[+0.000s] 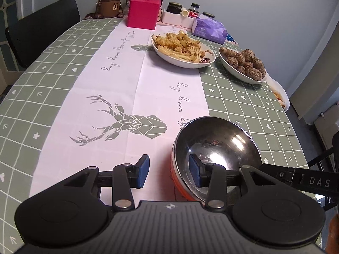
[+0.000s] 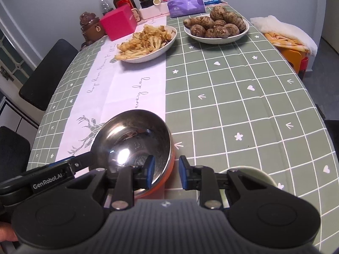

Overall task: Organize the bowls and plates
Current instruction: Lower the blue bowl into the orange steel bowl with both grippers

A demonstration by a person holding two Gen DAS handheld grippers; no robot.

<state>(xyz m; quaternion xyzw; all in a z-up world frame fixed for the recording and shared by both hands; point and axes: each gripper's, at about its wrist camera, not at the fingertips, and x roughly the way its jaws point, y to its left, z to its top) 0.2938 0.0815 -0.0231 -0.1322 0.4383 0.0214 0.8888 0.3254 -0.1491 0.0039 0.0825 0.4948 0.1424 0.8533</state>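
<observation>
A steel bowl with an orange outside sits on the tablecloth near the front edge. My left gripper straddles its left rim, one blue pad inside the bowl and the other outside. It is open, and the pads stand clear of the rim. My right gripper straddles the right rim the same way, left pad inside. A strip of cloth shows between the bowl and the outer pad, so it is open. A pale green cup is mostly hidden behind the right gripper's outer finger.
At the far end, a white plate of fried cauliflower stands next to a white plate of taro roots. Behind them are a pink box, bottles, jars and a purple tissue pack. Black chairs line the left side; an orange stool stands right.
</observation>
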